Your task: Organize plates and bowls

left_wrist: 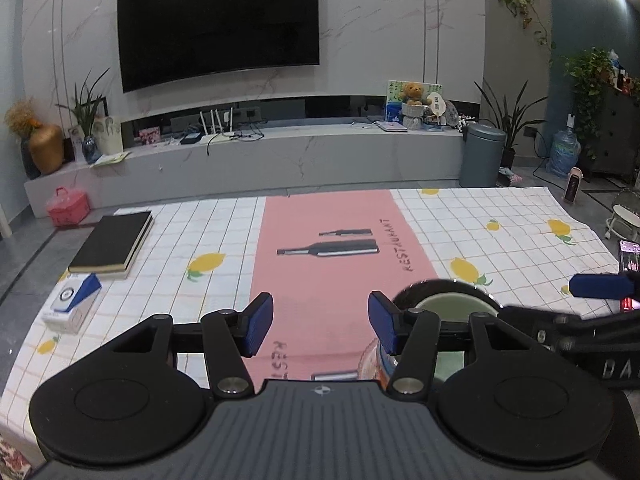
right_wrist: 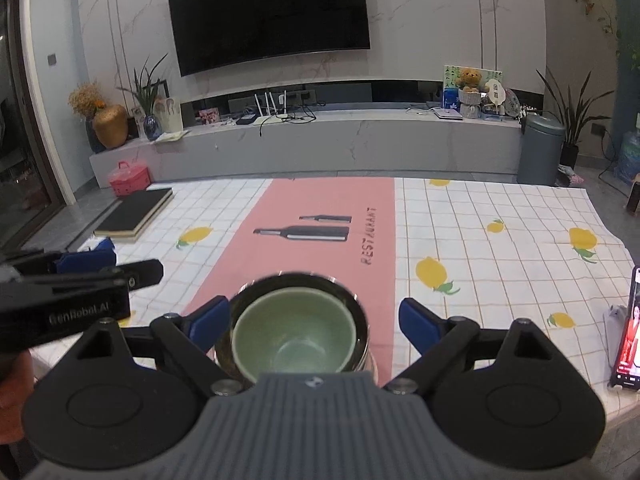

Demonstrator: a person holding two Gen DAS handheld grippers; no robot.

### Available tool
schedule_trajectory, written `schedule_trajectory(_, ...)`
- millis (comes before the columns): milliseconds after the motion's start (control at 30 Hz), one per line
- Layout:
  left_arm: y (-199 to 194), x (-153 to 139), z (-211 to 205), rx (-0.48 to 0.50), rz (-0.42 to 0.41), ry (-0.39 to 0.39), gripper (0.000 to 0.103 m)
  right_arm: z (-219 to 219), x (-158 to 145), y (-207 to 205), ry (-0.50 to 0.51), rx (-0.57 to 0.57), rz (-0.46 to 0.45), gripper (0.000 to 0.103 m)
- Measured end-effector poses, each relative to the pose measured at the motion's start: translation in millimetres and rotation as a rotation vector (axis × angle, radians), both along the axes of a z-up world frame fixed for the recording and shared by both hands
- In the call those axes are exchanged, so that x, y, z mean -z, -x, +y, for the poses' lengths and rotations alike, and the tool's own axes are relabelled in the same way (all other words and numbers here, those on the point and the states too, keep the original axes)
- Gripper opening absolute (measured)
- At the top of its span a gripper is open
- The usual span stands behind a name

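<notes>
A pale green bowl (right_wrist: 294, 332) sits nested inside a dark shiny bowl (right_wrist: 360, 316) on the pink strip of the tablecloth. My right gripper (right_wrist: 314, 320) is open, its blue pads on either side of the stack and apart from it. In the left wrist view the same stacked bowls (left_wrist: 448, 304) stand just right of my left gripper (left_wrist: 320, 320), which is open and empty over the pink strip. A patterned plate rim (left_wrist: 370, 364) shows under the stack, mostly hidden behind the gripper.
A black book (left_wrist: 114, 246) and a blue-and-white box (left_wrist: 72, 304) lie at the table's left. A phone (right_wrist: 630, 336) stands at the right edge. The checked lemon tablecloth (right_wrist: 500, 248) covers the table. A TV bench stands behind.
</notes>
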State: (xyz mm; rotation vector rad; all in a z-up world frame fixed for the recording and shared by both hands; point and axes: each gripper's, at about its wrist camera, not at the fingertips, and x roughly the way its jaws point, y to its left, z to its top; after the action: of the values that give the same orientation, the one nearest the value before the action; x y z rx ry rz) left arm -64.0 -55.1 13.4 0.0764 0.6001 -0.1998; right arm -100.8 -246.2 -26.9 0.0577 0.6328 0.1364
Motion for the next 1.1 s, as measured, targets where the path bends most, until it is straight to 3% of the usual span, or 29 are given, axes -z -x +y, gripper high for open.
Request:
schedule_trajectory(267, 6.0, 16.7, 5.1, -0.003, 0.045, -0.039, 0.069, 11.1, 18.3, 11.0, 0.044, 0.002, 0.038, 0.090)
schedule_trajectory(533, 6.7, 39.1, 3.4, 0.004, 0.151, -0.081, 0.071, 19.3, 37.1, 6.3, 0.059, 0.032, 0.128, 0.091)
schedule_trajectory(1100, 9.1, 46.7, -3.4, 0.024, 0.198, -0.107, 0.071, 20.7, 44.4, 4.7, 0.056, 0.040, 0.187, 0.091)
